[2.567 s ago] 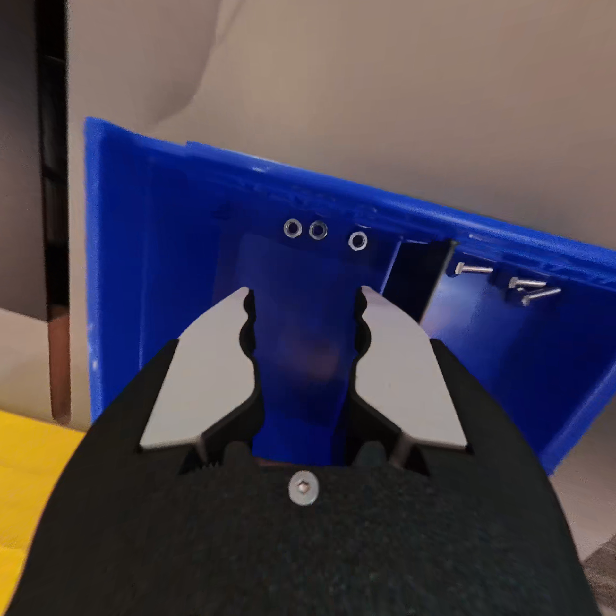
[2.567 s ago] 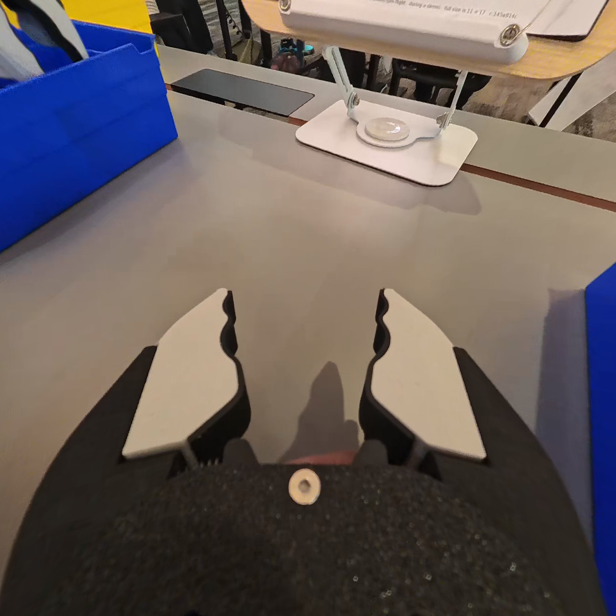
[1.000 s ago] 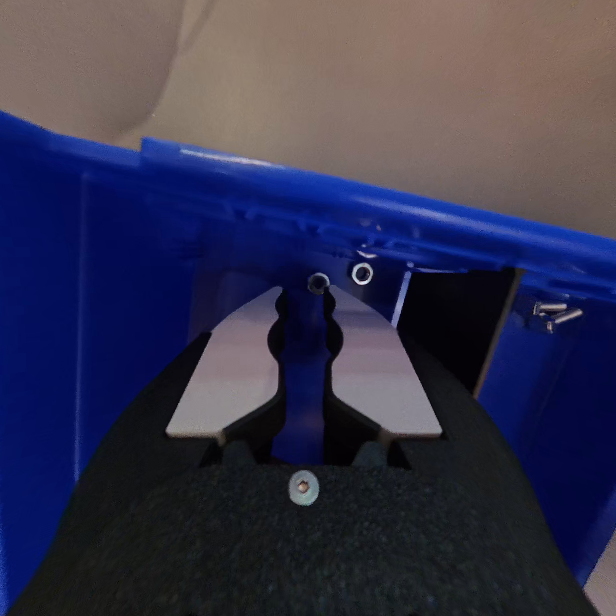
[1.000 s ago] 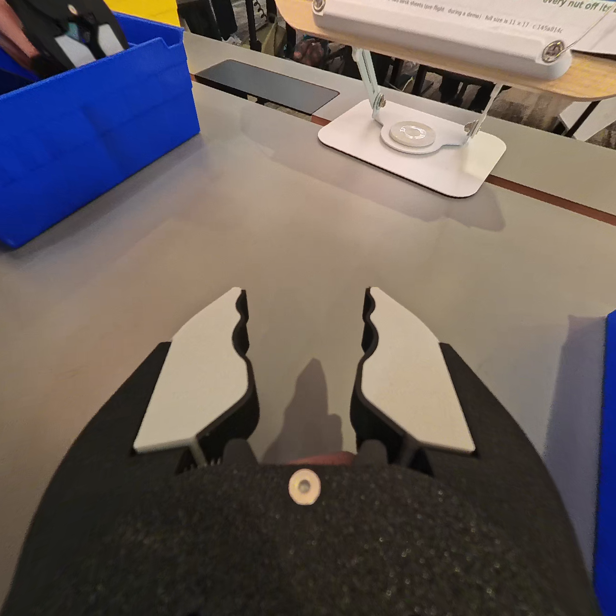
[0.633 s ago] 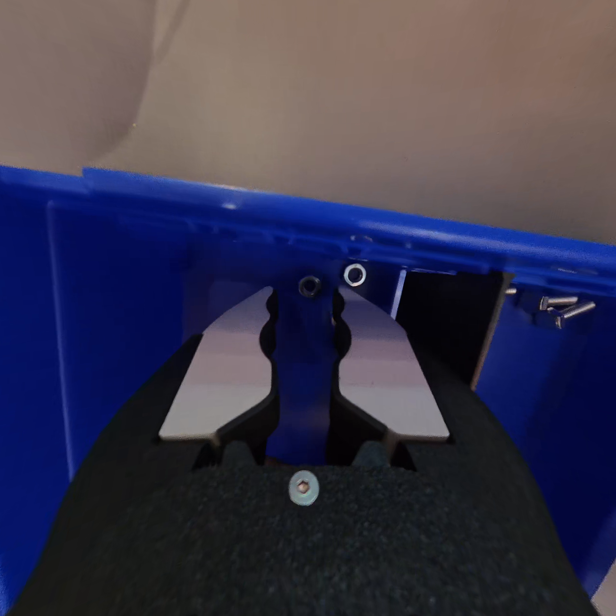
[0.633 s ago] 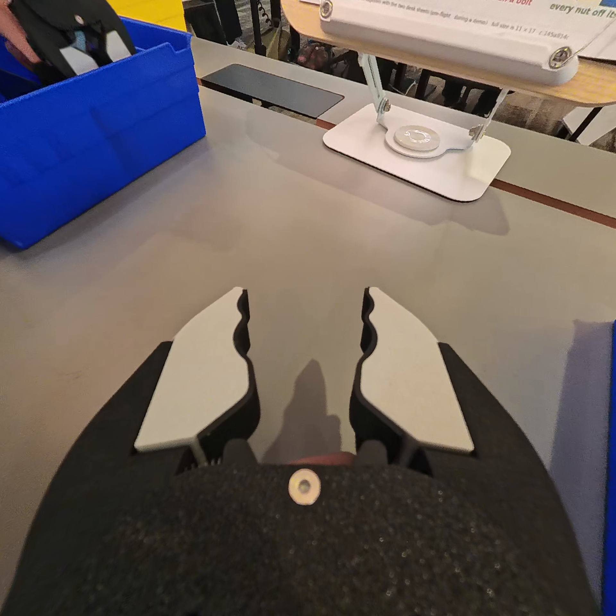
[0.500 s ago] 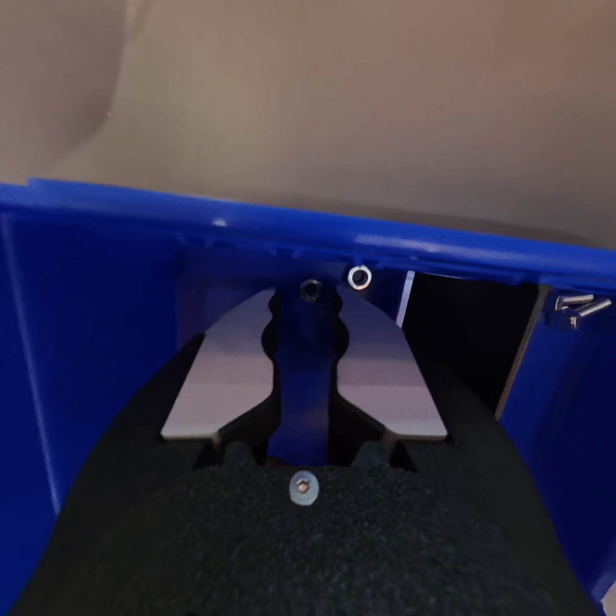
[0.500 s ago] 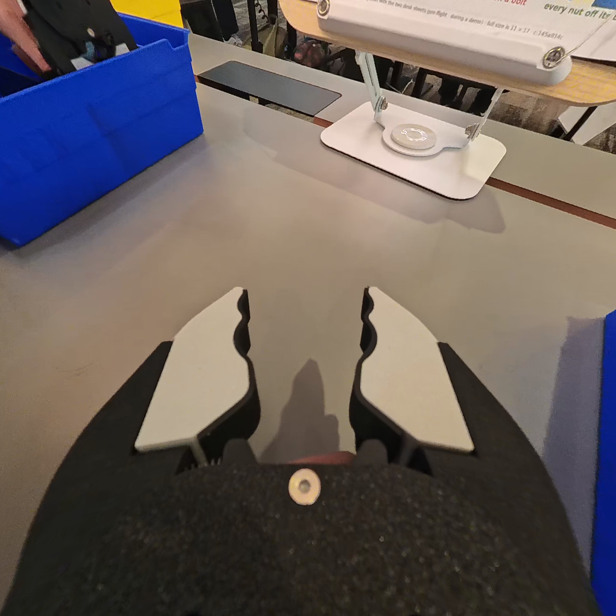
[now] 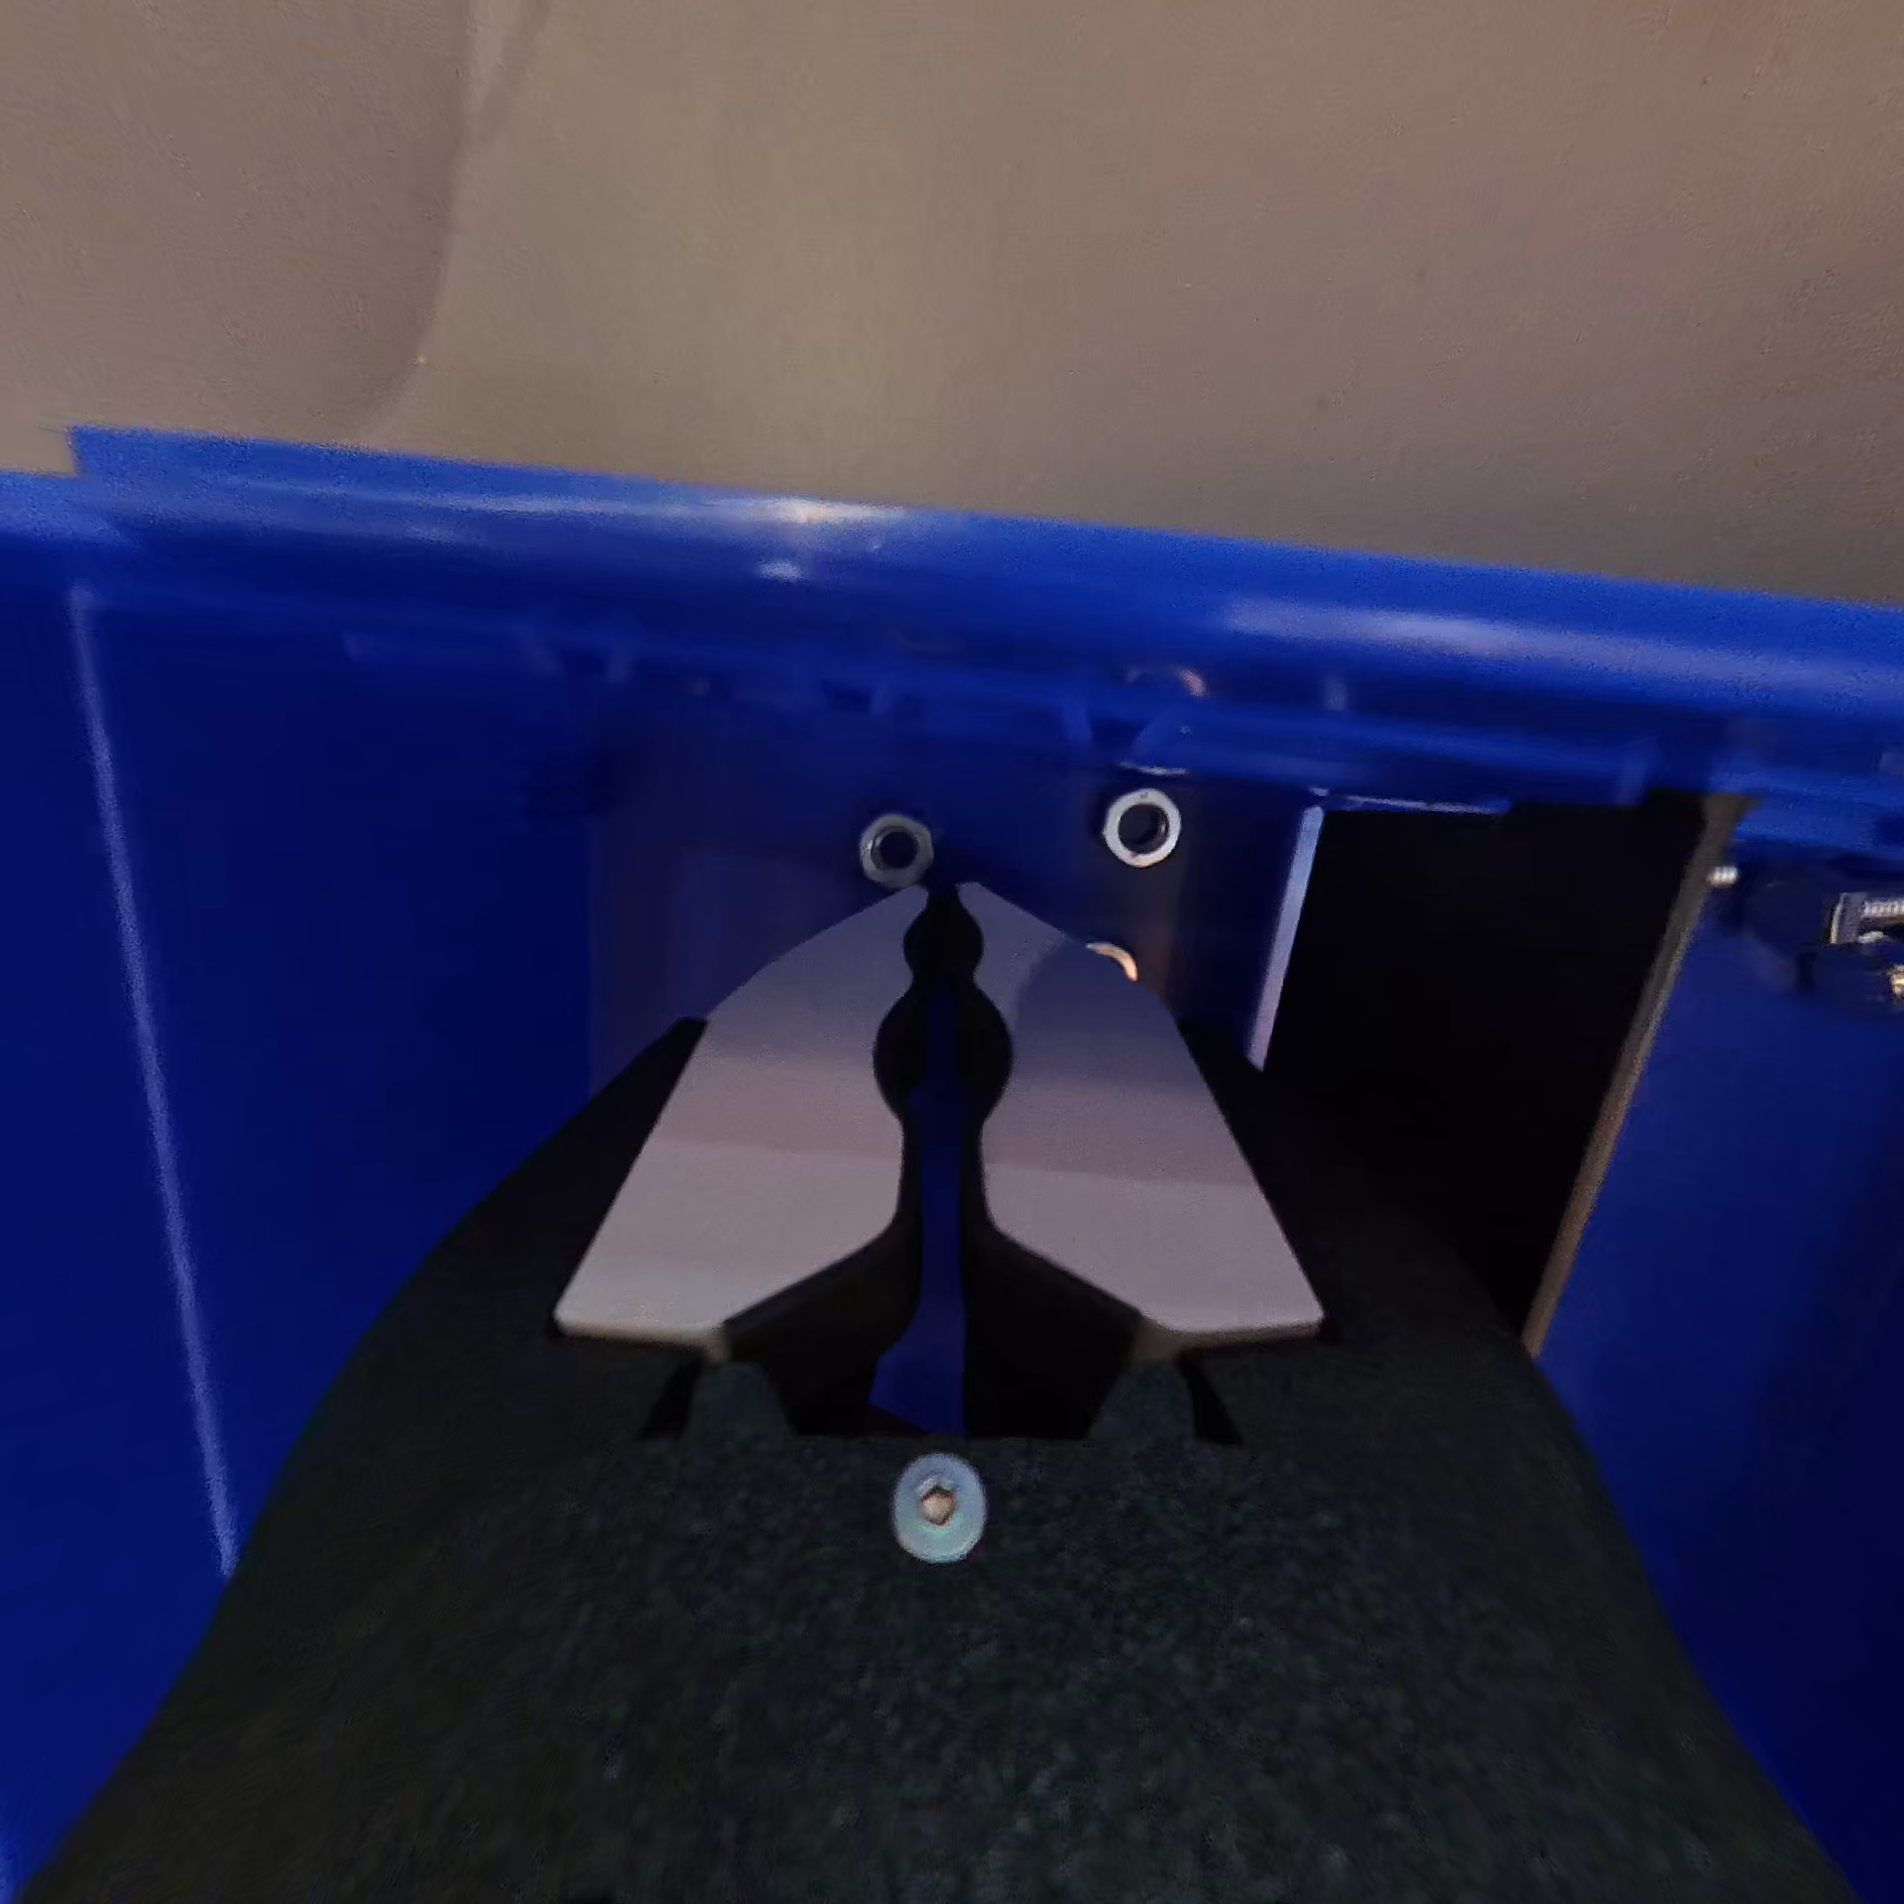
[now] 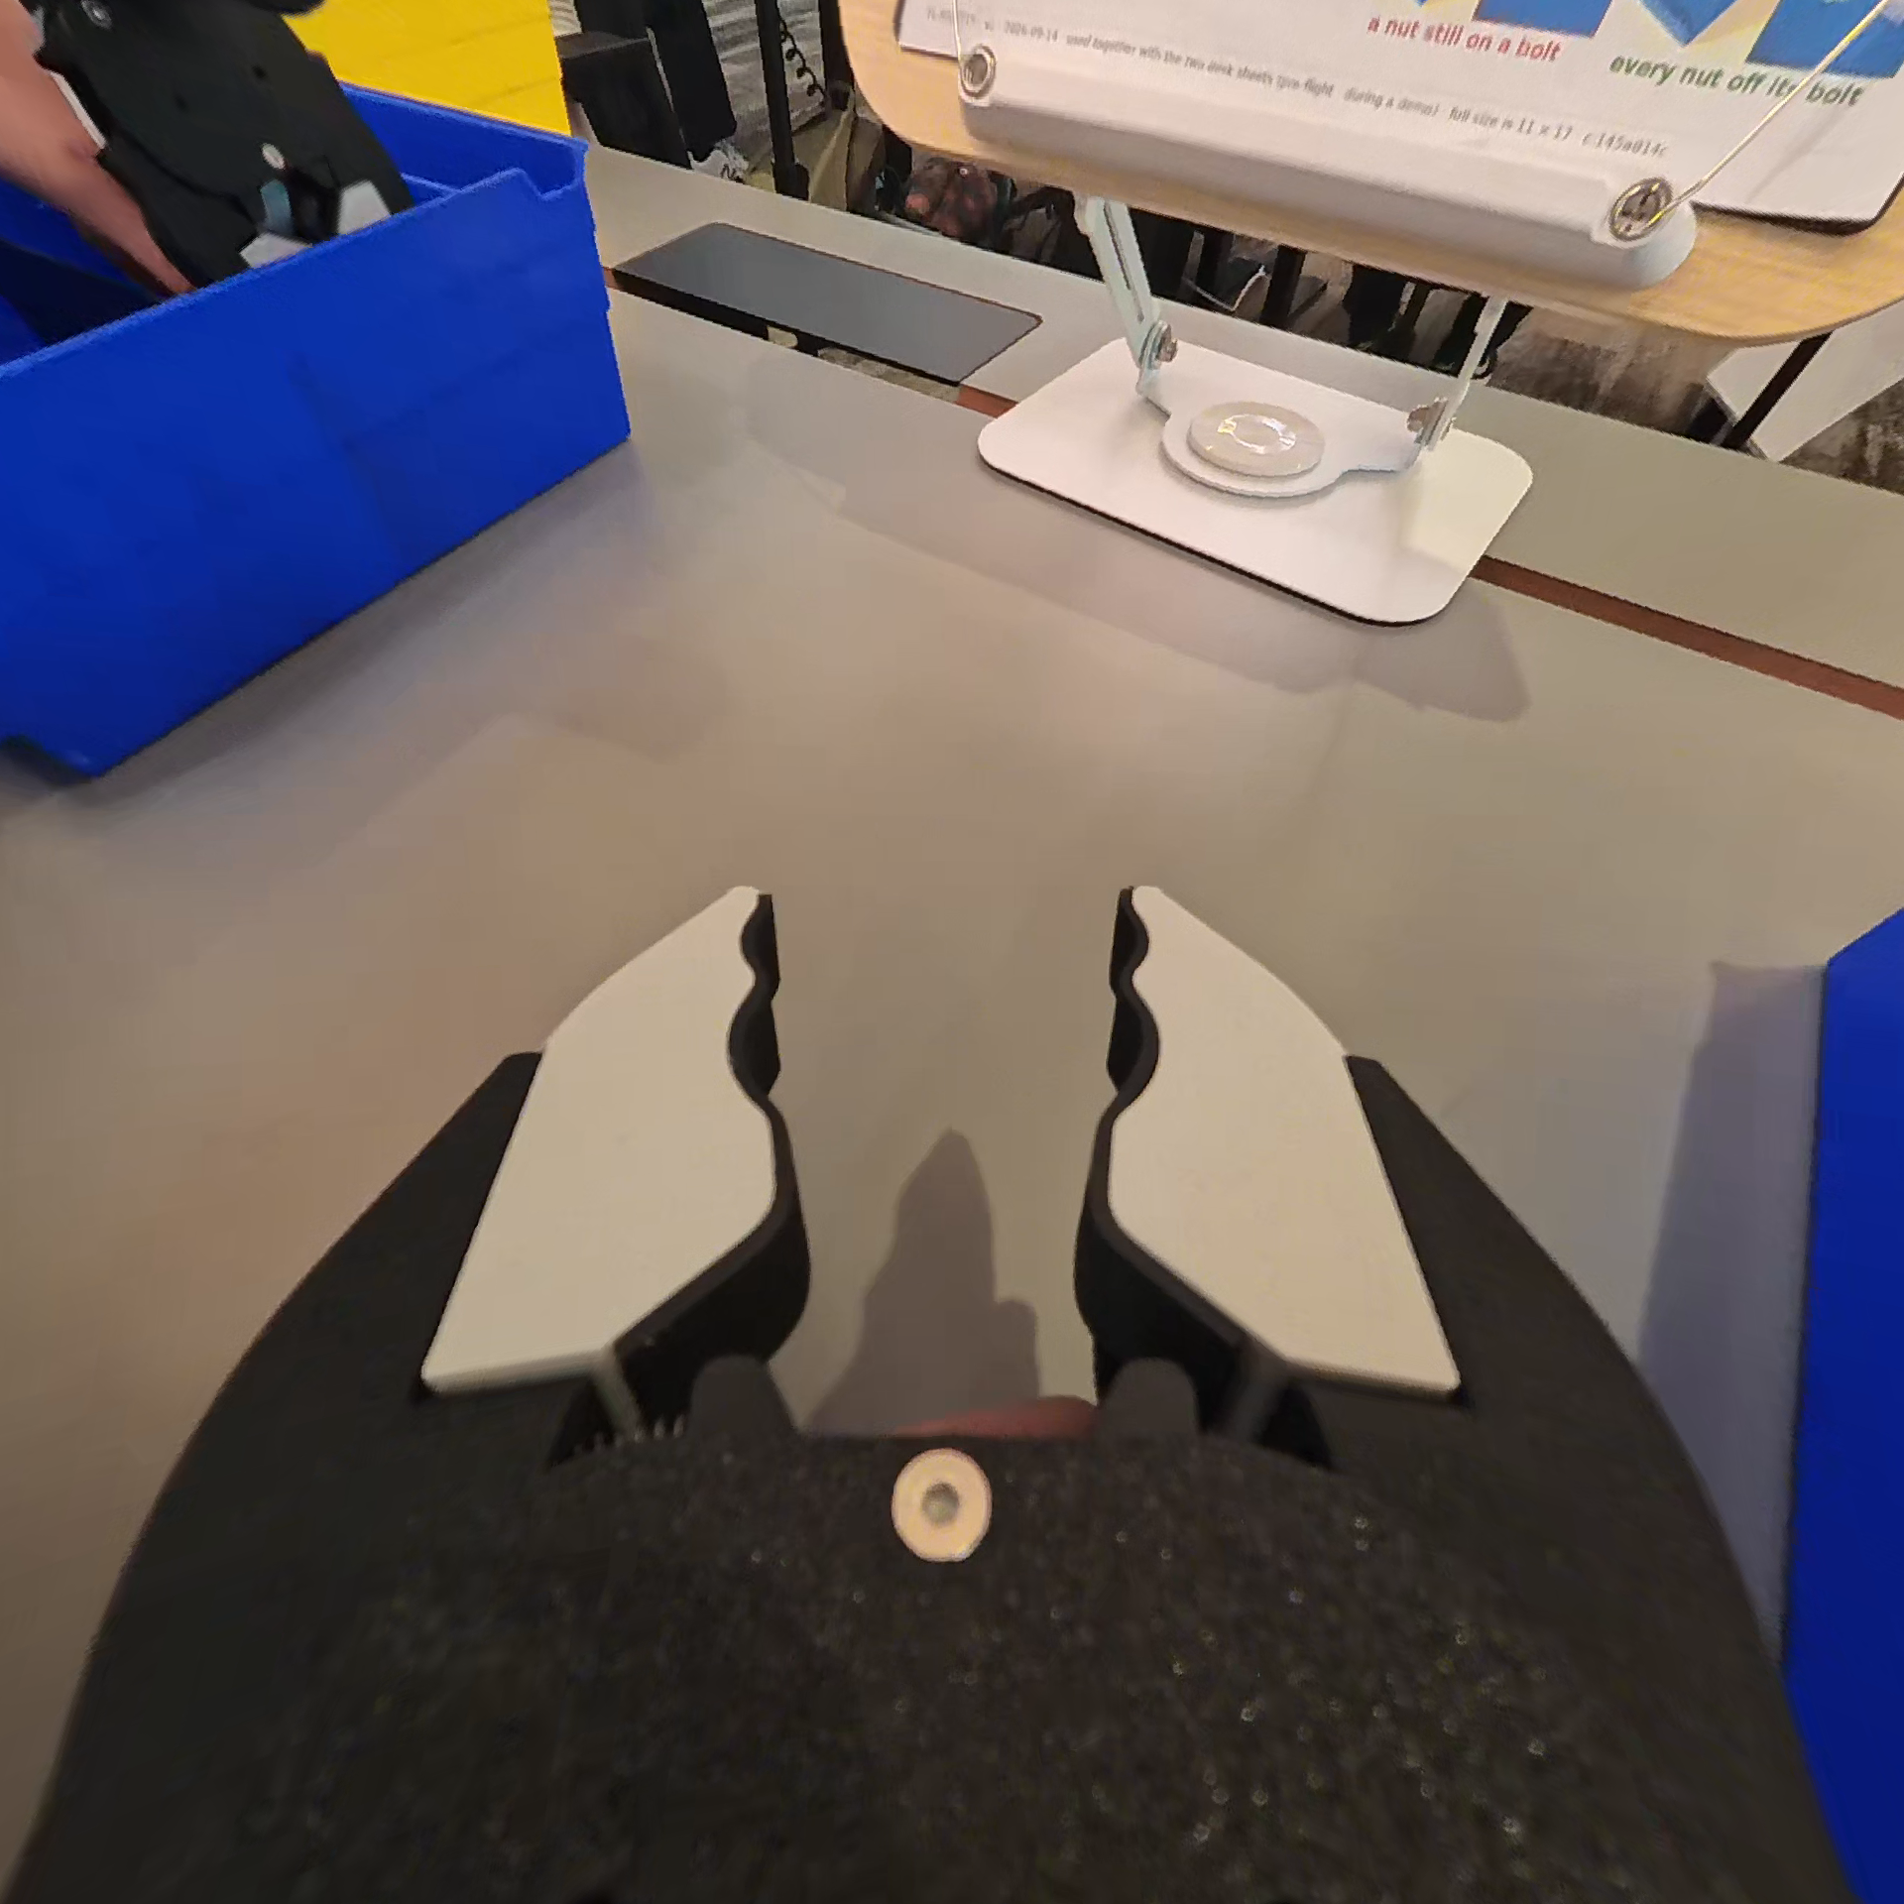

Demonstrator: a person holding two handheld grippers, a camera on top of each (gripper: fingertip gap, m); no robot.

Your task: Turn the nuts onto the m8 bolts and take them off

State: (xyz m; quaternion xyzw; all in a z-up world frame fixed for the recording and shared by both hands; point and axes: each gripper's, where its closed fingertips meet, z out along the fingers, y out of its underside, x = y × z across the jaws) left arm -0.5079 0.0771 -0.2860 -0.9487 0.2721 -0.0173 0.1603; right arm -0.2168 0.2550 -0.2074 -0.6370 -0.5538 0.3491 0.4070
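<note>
In the left wrist view, two silver nuts lie on the floor of the blue bin (image 9: 927, 587), one (image 9: 896, 847) just past my fingertips and another (image 9: 1142, 826) to its right. My left gripper (image 9: 940, 894) is inside the bin with its jaws closed to a thin slit and nothing between them. I cannot tell if the tips touch the near nut. Bolts (image 9: 1865, 912) lie in the right compartment, mostly cut off. My right gripper (image 10: 943, 907) is open and empty over the grey table (image 10: 927, 721). The right wrist view also shows the left gripper (image 10: 216, 134) in the bin (image 10: 309, 464).
A black divider (image 9: 1473, 1030) splits the bin between nuts and bolts. On the table stand a white stand (image 10: 1257, 484) with a board, and a black flush panel (image 10: 824, 299). A second blue object (image 10: 1855, 1339) sits at the right edge. A hand (image 10: 62, 175) holds the left gripper. The left gripper's tips are roughly 35 centimeters from the right gripper's.
My left gripper has moved deeper into the bin toward the nuts and its jaws have closed from a narrow gap to nearly touching. My right gripper has stayed open, with only slight camera drift.
</note>
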